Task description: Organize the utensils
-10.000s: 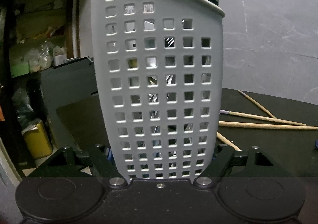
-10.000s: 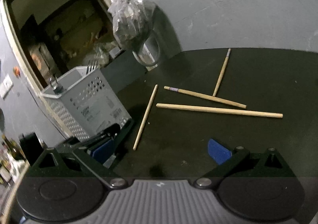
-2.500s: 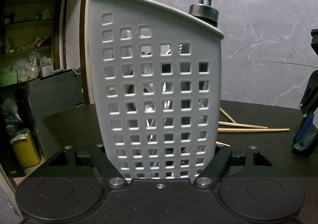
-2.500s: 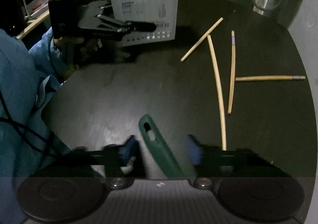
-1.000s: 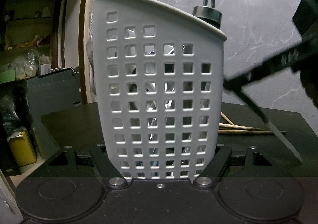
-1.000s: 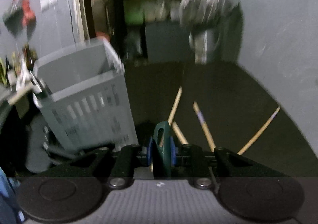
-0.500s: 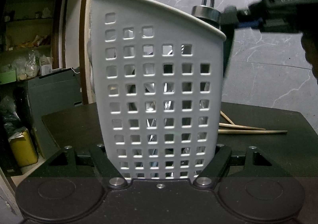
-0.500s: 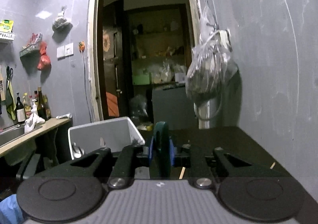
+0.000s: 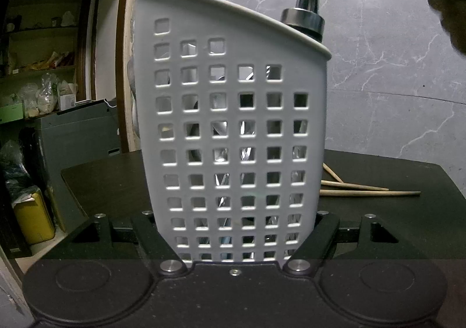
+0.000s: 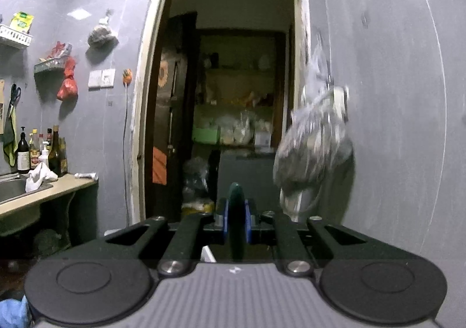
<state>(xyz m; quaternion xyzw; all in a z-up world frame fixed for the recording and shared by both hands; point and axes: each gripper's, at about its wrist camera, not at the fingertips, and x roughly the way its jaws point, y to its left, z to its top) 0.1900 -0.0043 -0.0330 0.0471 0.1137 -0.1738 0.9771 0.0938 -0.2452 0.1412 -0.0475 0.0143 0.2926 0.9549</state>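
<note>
Now we see left hand-held gripper (image 9: 234, 229) level, clamped on white perforated caddy (image 9: 233, 112) standing on table (image 9: 378, 211) | right hand-held gripper (image 10: 235, 219) pointing level at doorway (image 10: 230, 89), jaws closing on green handle (image 10: 236, 211) | chopsticks (image 9: 367, 189) lie beside caddy, table edge beyond.

Gripper: right gripper (image 10: 235, 224) points level toward an open doorway (image 10: 230, 89); its jaws are closing.
Held thing: dark green handle (image 10: 236, 211), upright and edge-on, pressed between the two blue pads (image 10: 224, 221).
Right side: grey wall with a blurred plastic bag (image 10: 313, 147) hanging on it.
Left side: counter (image 10: 43, 191) with a sink (image 10: 11, 186), a white cloth (image 10: 39, 178) and bottles (image 10: 40, 150).
Left wall: red bag (image 10: 67, 83) and light switch (image 10: 101, 78).
Beyond the doorway: shelves (image 10: 241, 104) with bags and boxes.
</note>
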